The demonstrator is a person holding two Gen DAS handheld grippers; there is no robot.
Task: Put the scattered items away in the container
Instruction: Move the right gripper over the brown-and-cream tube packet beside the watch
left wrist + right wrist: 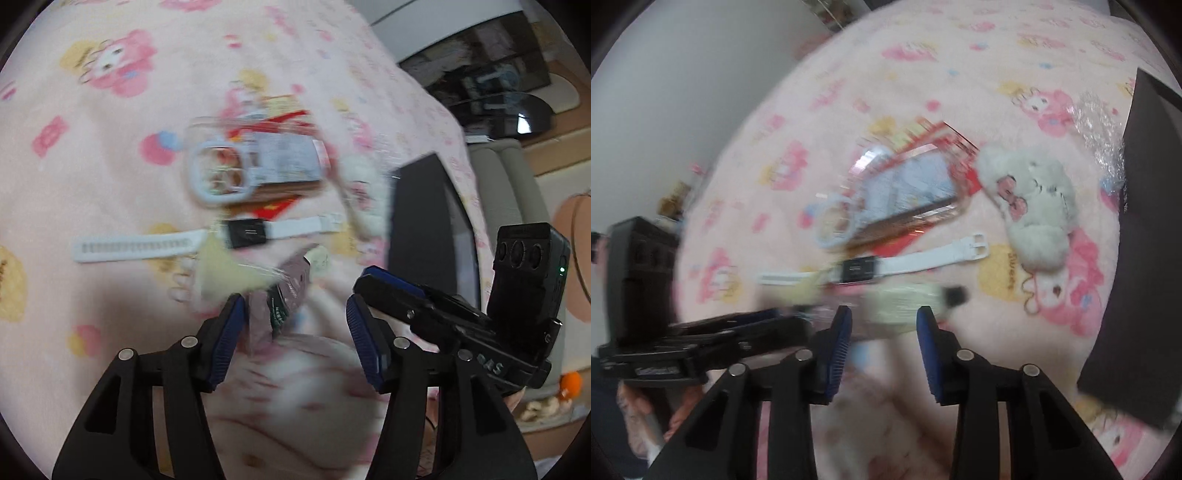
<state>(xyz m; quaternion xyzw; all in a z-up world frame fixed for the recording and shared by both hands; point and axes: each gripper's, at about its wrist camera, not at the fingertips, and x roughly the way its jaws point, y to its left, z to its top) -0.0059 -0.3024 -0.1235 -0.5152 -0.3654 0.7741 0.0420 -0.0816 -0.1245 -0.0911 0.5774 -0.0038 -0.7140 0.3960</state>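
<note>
Left gripper jaws parted around a blurred packet, no clear grip. Right gripper jaws apart; a pale brush lies just beyond. Watch and container ahead

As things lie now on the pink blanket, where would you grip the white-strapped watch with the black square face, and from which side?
Grip the white-strapped watch at its black face, coming from above with the fingers across the band's width. It lies flat and stretched out, so the thin straps offer little to pinch, while the face is the thickest, stiffest part. The phone case lies close behind it, so keep the far finger tight to the face.
</note>
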